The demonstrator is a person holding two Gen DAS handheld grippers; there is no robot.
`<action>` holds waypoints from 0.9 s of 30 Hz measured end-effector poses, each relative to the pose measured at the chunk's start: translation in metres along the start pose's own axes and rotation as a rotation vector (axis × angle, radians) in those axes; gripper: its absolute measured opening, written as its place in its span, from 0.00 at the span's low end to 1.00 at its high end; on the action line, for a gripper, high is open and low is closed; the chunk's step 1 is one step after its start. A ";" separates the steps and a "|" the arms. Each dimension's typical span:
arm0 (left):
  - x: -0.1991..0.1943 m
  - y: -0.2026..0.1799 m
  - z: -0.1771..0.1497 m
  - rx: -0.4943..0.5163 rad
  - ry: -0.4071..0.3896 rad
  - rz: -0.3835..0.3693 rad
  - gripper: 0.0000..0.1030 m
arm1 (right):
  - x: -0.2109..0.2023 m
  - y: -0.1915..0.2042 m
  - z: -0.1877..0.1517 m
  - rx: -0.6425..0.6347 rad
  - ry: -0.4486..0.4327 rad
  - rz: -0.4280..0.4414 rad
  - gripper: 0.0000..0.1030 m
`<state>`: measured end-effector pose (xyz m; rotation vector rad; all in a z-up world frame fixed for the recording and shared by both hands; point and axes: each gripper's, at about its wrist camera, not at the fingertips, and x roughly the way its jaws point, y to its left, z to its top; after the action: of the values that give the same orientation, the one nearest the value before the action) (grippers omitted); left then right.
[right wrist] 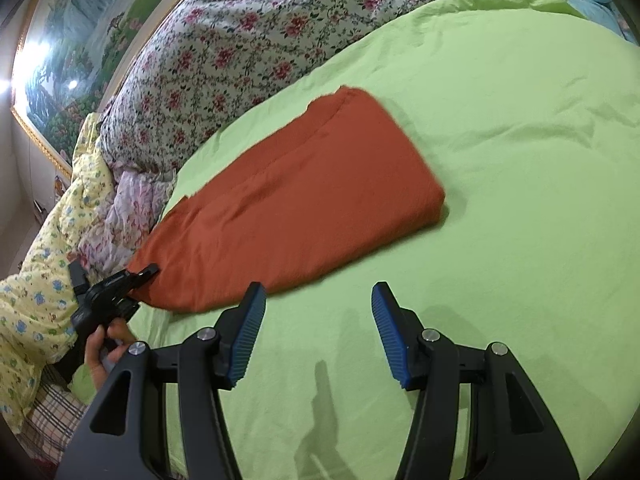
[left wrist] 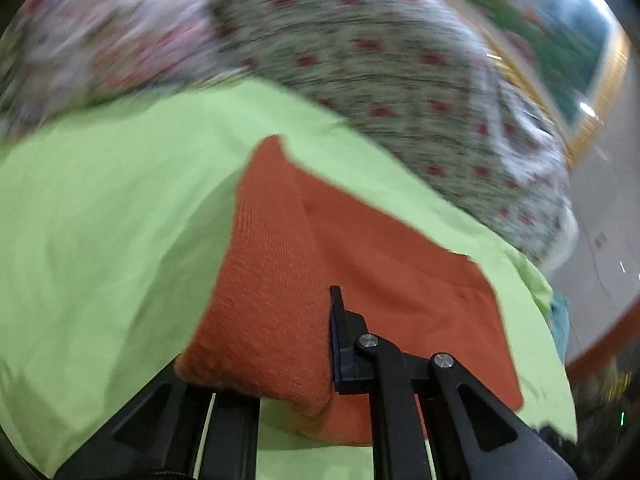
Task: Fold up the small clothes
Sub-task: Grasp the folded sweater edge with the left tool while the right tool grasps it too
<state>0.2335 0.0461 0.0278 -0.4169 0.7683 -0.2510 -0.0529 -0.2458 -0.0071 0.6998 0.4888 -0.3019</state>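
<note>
I see an orange knitted garment (right wrist: 296, 208), already folded into a long strip, lying on the light green bed sheet (right wrist: 500, 200). Its long axis runs diagonally in my right wrist view, from the near left corner up toward the far right, where the thick folded end points away from the floral quilt (right wrist: 224, 52). My left tongs (right wrist: 138, 276) are clamped on the garment's near left corner; in the blurred left wrist view the cloth bunches between the fingers and hides one of them. My right tongs (right wrist: 316, 320) hang apart over bare sheet, just beside the garment's near edge, holding nothing. I judge the main risk is lifting from one corner alone: the layers could slide apart and undo the fold. A hasty pull could also drag the sheet.
</note>
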 end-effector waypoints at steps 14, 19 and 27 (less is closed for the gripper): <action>0.059 -0.130 -0.096 0.465 0.115 0.010 0.09 | 0.110 0.024 0.112 -0.053 0.169 0.135 0.59; 0.054 -0.122 -0.089 0.427 0.118 -0.023 0.09 | 0.171 0.050 0.129 -0.082 0.269 0.188 0.64; 0.045 -0.131 -0.083 0.465 0.105 -0.009 0.09 | 0.245 0.099 0.149 -0.157 0.377 0.271 0.49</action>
<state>0.1960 -0.1098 0.0063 0.0331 0.7834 -0.4507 0.2449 -0.2999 0.0164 0.6621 0.7582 0.1266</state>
